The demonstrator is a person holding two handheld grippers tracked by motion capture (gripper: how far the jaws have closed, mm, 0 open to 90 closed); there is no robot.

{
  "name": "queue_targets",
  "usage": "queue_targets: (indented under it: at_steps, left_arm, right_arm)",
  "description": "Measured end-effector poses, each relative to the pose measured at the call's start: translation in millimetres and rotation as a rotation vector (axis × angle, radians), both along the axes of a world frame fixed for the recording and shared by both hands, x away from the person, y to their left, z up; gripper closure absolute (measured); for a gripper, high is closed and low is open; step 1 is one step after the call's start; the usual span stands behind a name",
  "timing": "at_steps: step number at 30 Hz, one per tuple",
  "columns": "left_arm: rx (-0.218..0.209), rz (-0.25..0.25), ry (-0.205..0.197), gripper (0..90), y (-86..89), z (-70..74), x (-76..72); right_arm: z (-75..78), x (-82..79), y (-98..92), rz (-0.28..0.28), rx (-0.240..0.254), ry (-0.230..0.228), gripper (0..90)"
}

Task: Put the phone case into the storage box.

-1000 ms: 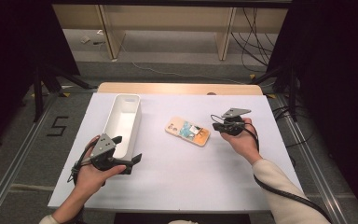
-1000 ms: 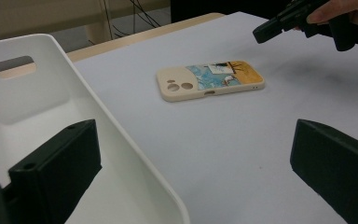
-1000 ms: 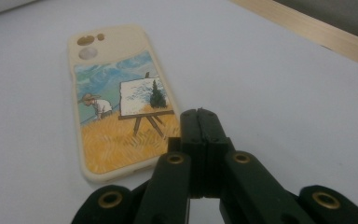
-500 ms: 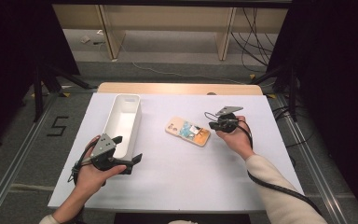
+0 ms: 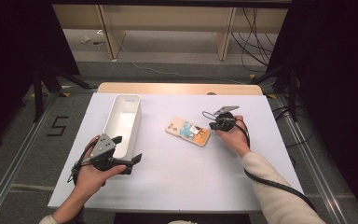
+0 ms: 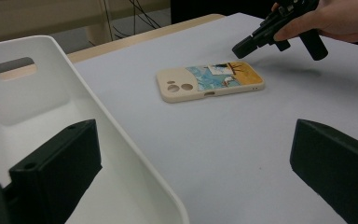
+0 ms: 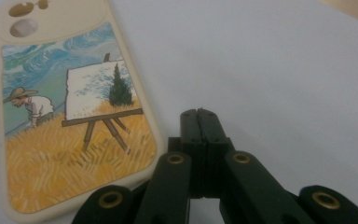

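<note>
the likely job is getting the phone case (image 5: 188,131) into the white bin (image 5: 121,122), and by the look of things none of that is done yet: the case lies flat on the white table (image 5: 177,186), about midway across and a little toward the far edge, well apart from the bin, which stands near the table's left edge and looks empty where its inside shows

the right gripper (image 7: 199,116) has its jaws pressed together with nothing between them, its tip just beside the case's right end and low over the table; whether it touches the case i cannot tell

the left gripper (image 5: 129,162) hangs near the front left corner, jaws wide apart, holding nothing, one jaw over the bin's near end

what is left is the grasp, lift and drop into the bin
</note>
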State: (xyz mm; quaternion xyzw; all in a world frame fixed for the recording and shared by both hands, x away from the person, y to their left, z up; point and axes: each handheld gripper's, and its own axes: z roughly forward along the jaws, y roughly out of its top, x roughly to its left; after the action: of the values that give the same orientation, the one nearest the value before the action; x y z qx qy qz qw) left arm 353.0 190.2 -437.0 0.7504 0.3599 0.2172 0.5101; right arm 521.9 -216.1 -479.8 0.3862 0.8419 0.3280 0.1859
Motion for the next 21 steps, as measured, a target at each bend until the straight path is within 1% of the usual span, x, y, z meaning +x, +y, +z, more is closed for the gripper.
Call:
queue_targets:
  at_steps: [2,7,9,12,15,21]
  left_arm:
    - [0.000,0.000,0.001,1.3,-0.1,-0.2,0.1]
    - [0.002,-0.002,-0.001,1.4,-0.4,-0.1,0.1]
    - [0.000,-0.001,0.001,1.4,-0.5,-0.1,0.0]
    - [0.000,0.000,0.001,1.5,-0.5,-0.4,0.0]
    - [-0.001,-0.001,0.002,1.4,-0.6,-0.3,-0.2]
    - [-0.005,-0.001,0.002,1.7,-0.8,-0.4,-0.1]
  right_arm:
    - [-0.7,0.3,0.0,0.002,-0.010,0.003,90.0]
    - [-3.1,0.7,1.6,0.004,-0.013,0.012,90.0]
    - [-4.7,1.5,3.4,0.010,-0.025,0.012,90.0]
    - [-4.8,2.6,4.0,0.009,-0.025,0.012,90.0]
    - [-5.5,3.1,4.8,0.003,-0.014,0.013,90.0]
    - [-5.8,4.3,5.2,0.010,-0.015,0.008,90.0]
